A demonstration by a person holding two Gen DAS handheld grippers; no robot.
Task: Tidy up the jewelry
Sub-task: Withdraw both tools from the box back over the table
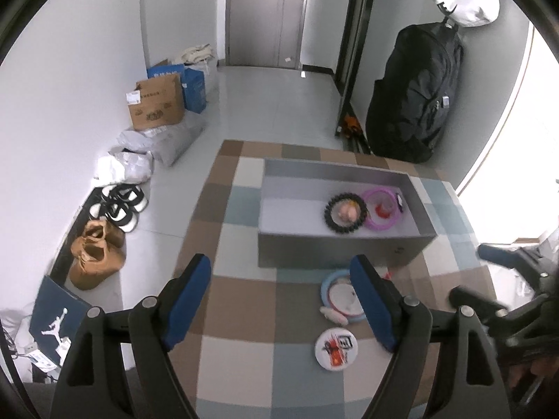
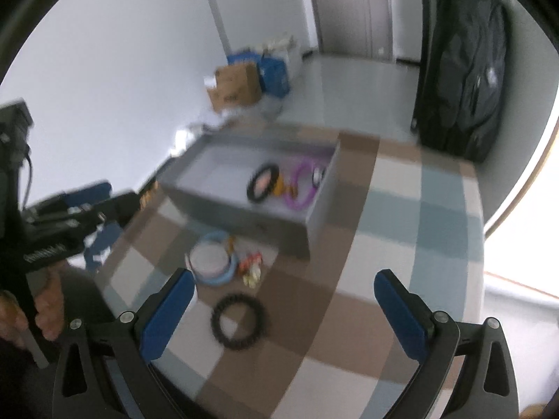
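A grey open box (image 1: 335, 248) stands on the checked table and holds a black bead bracelet (image 1: 346, 212) and a purple ring (image 1: 380, 209). It shows blurred in the right wrist view (image 2: 244, 209). In front of it lie a light blue ring (image 1: 326, 288) with a white disc (image 1: 344, 296), and a white badge with red print (image 1: 336, 348). My left gripper (image 1: 281, 276) is open and empty above the table. My right gripper (image 2: 284, 288) is open and empty above a black bead bracelet (image 2: 237, 323) lying on the table, near the blue ring (image 2: 216, 258) and small trinkets (image 2: 251, 267).
The checked tablecloth (image 1: 244, 300) covers the table. On the floor at left are shoes (image 1: 97, 258), cardboard boxes (image 1: 157, 104) and bags. A black backpack (image 1: 419, 94) hangs at the back right. The right gripper shows at the right edge of the left wrist view (image 1: 482, 282).
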